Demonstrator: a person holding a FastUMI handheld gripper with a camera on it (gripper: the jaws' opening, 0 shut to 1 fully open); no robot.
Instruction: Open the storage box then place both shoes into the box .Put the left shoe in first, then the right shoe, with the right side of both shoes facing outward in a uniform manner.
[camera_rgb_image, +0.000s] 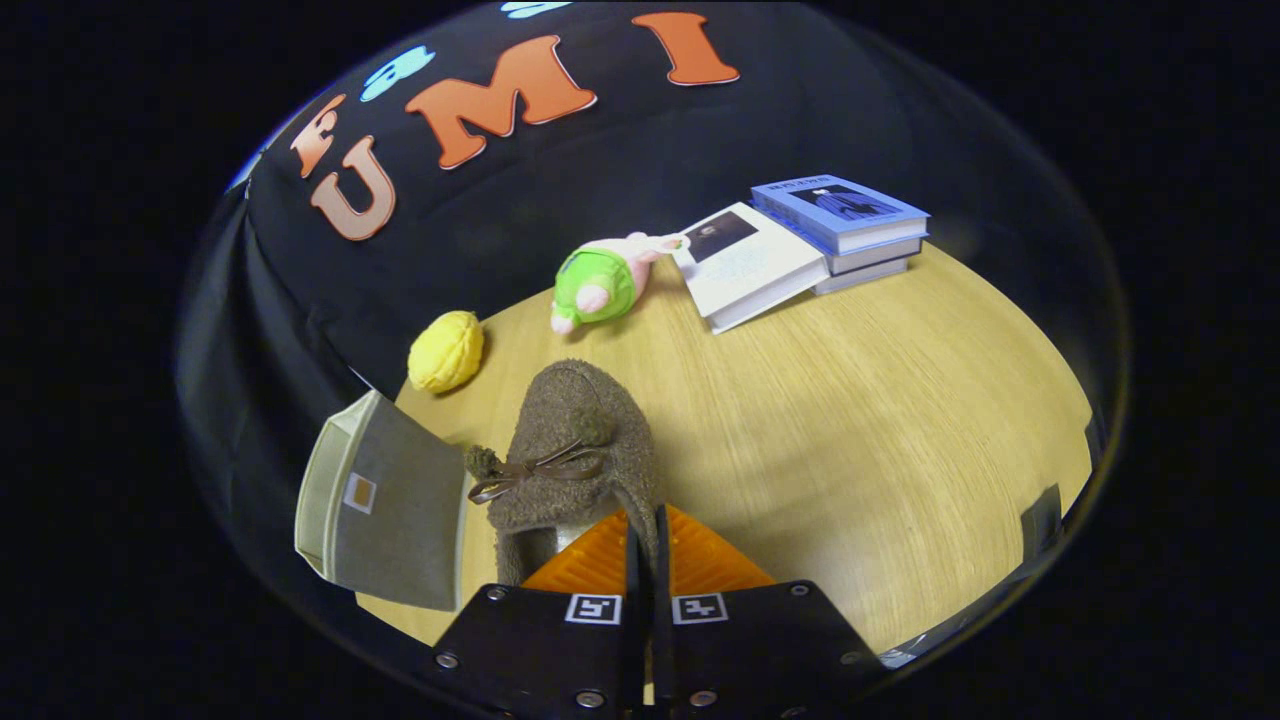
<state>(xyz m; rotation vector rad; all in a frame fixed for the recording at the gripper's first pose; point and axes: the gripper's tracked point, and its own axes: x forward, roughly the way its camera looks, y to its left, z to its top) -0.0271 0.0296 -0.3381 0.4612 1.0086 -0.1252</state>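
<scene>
Claw (645, 540) clenched on the heel rim of a brown fuzzy slipper (580, 450) with pom-pom bow, both fingers pinching the edge, toe pointing away above the wooden counter (850, 420). Just beside the slipper stands the grey fabric storage box (395, 505), tilted in view. Beyond: yellow plush (446, 351), green-and-pink plush toy (600, 283), open book (750, 262) leaning against stacked blue books (845, 225), black cloth wall behind.

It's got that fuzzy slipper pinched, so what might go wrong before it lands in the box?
The gripper holds the brown slipper by a thin edge of its opening, jaws nearly closed, so it might slip out. The slipper hangs beside the grey storage box, whose lid seems folded open, and could snag the rim or nudge the box sideways.
</scene>
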